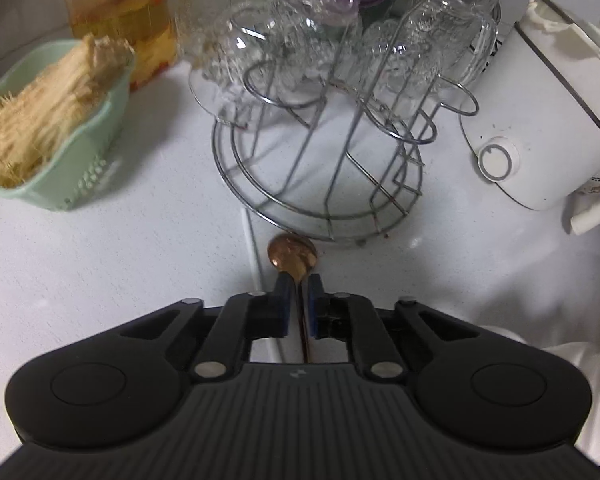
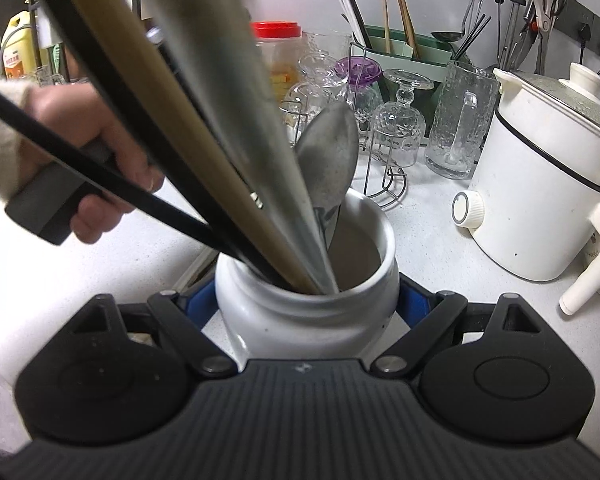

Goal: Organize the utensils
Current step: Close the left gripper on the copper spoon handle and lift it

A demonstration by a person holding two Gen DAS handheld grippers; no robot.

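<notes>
Counter: white, cluttered; held all the task's things.
Cooker: white w/ knob, at right, well apart from the jar. Not part of the job.
Glass rack: wire stand w/ upturned glasses, just beyond the spoon.
Green basket: left side, full of pale fibres; untouched.
Jar: white, upright on counter, clamped at its sides by the right gripper, blue pads pressed to both walls.
In jar: several long handles plus a grey ladle, leaning out toward the camera. That part looked done.
Hand: person's left, w/ pale sleeve, seen left of the jar gripping the other tool's handle.
Left gripper: pads drawn together on the neck of the spoon, angled down at the counter.
Spoon: copper-coloured, bowl poking past the fingertips, near the rack's base ring; lying on the counter or just off it, can't tell.
Progress: well along, prob. Left: carry spoon over, drop it in jar.
</notes>
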